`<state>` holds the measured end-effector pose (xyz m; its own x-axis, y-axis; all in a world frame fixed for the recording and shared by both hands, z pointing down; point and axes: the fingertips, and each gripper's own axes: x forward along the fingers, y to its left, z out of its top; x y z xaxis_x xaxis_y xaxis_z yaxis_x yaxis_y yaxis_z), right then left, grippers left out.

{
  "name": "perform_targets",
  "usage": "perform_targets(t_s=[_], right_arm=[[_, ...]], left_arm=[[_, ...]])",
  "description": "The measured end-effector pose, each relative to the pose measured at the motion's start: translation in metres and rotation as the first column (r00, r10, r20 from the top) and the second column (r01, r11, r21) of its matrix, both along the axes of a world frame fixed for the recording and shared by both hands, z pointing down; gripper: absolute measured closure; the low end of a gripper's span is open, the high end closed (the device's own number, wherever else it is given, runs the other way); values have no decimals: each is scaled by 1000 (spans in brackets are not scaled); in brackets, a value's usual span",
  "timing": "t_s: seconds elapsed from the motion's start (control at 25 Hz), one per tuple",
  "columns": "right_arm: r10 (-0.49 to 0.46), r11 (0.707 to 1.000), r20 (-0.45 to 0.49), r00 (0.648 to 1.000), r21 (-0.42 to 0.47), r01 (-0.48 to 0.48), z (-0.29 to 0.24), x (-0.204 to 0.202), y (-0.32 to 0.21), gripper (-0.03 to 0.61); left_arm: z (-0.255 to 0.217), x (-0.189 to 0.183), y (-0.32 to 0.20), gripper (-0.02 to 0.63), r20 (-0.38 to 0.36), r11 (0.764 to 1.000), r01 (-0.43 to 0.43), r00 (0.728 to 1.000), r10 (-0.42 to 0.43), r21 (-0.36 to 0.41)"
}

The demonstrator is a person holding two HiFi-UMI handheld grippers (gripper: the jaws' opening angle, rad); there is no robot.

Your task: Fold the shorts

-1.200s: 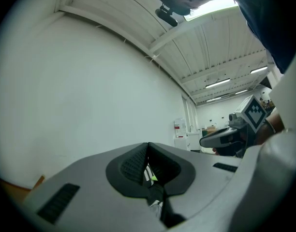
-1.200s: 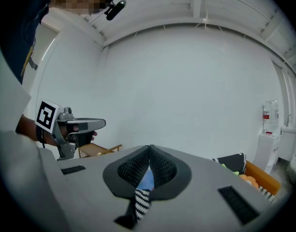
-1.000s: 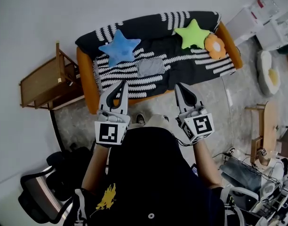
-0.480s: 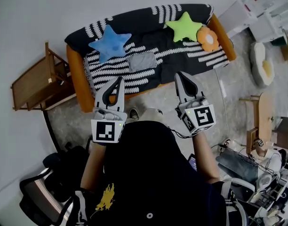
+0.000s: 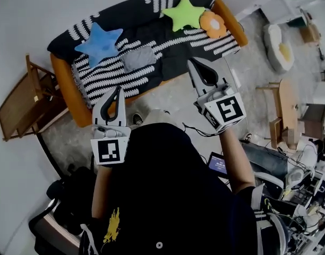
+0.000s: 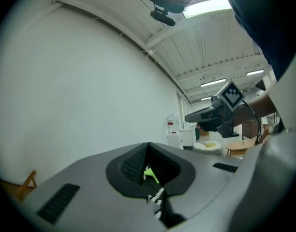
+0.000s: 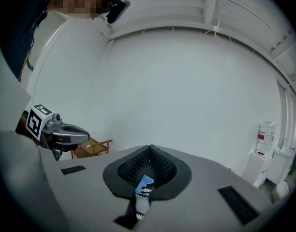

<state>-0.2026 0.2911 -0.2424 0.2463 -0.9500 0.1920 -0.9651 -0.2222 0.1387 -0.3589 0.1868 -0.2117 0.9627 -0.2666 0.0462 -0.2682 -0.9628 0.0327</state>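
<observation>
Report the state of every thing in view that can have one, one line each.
left claw: shut, empty, in the air.
right claw: shut, empty, in the air.
shorts: flat grey rectangle on the blanket, untouched, looks folded.
blanket: spread over the sofa.
blue star cushion: lying flat beside the shorts.
green star cushion: lying flat next to the flower cushion.

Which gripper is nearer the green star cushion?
Right. In the head view the right gripper shows below the green star cushion; the left gripper, farther off, below the blue star.
</observation>
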Motion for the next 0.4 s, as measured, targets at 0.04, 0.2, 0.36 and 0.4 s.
perform_targets(t_s=[0.04, 0.2, 0.36, 0.4], right_arm=[[-19, 1000, -12, 1000, -9, 19, 1, -1, -4, 565], [-54, 998, -26, 998, -33, 53, -2, -6, -3, 564], [-47, 999, -32, 998, 11, 48, -24, 2, 1, 563], [-45, 999, -36, 998, 17, 46, -29, 6, 1, 563]], left_arm=[[6, -1, 2, 600, 19, 1000, -3, 1000, 3, 9], [23, -6, 21, 600, 51, 999, -54, 997, 53, 10], [45, -13, 22, 600, 112, 997, -75, 991, 73, 14], [51, -15, 18, 600, 130, 997, -76, 989, 73, 21]])
